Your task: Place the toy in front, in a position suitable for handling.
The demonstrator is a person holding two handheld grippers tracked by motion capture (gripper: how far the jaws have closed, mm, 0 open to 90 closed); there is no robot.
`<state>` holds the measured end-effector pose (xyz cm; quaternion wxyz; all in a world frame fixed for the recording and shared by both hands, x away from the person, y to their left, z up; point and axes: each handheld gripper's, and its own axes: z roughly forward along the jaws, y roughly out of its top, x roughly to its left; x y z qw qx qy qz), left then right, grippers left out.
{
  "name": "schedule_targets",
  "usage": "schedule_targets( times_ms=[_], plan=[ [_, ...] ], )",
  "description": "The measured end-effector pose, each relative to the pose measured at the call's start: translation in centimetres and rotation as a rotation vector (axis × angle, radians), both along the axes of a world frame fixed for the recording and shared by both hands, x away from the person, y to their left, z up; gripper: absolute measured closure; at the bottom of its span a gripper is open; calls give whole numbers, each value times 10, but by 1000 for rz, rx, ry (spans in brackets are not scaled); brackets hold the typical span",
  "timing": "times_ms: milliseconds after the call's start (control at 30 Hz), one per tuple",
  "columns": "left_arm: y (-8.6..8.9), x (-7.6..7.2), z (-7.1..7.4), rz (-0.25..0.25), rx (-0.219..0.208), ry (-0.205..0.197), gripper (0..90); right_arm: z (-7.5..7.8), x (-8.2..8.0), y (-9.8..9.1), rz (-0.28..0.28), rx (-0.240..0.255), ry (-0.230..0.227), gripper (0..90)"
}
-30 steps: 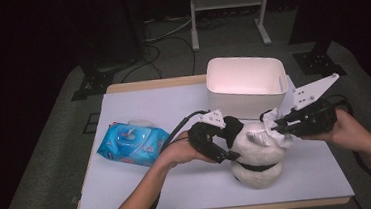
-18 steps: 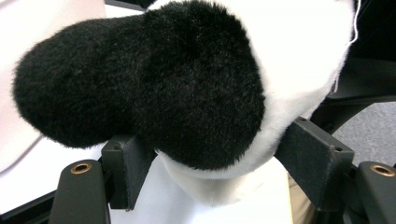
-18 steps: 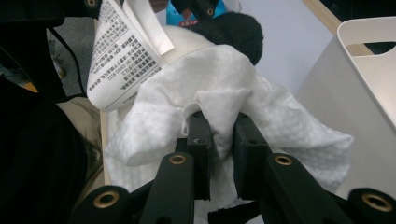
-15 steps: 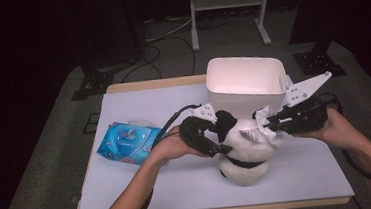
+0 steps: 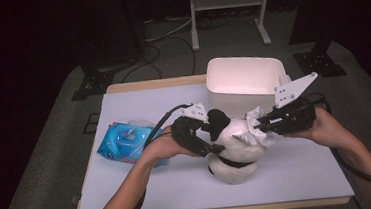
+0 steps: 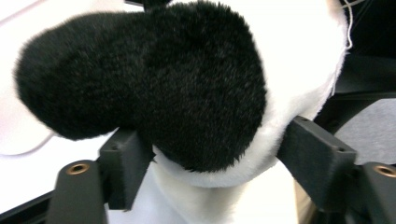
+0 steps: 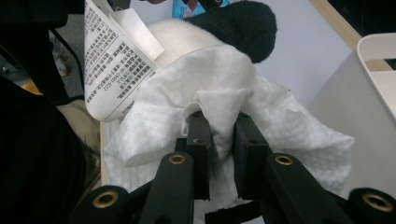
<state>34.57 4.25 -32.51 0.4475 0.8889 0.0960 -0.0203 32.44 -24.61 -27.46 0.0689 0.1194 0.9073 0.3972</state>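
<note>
Hidden: the panda toy's (image 5: 234, 148) face is turning away from the high view, and its lower body is being cut off at the bottom of the left gripper view.
Left gripper (image 5: 203, 133): at frame centre, its jaws have just been opening and are standing wide around the toy's black ear (image 6: 154, 88), pads pressing the white fur on both sides.
Right gripper (image 5: 261, 124): right of centre, its narrow jaws are pinching a white wipe (image 7: 224, 112) and laying it on the toy's head.
Label: a printed tag (image 7: 114, 60) is hanging at the upper left of the right gripper view.
Hands: both forearms are reaching in from the bottom edge, wrists level.
Toy: sitting on the white table (image 5: 145, 188), below the white bin (image 5: 244, 77).
Pack: blue wipes pack (image 5: 126, 141) is lying at left.
</note>
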Motion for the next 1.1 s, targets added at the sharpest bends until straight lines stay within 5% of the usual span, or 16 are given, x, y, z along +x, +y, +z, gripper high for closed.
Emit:
schedule_targets(
  times_ms=[200,400,633,733,867,1100],
  plan=[
    [-12,-2,-11,-34,-32,31,167,-3,-7,-7,-4,-2,-4,778],
    [-18,-4,-5,-56,-41,-5,304,2,-8,-9,-9,-4,-10,777],
    [-7,-3,13,-69,-13,-69,364,8,-10,-6,-3,1,-31,778],
    [-5,-3,9,-75,3,-66,370,1,-8,-5,-2,-25,-19,767],
    [-3,-4,2,-66,-32,-54,377,-3,-5,-4,-6,-29,-7,767],
    [2,-4,2,-84,-31,-51,395,8,-4,11,22,-15,-33,769]
  ],
)
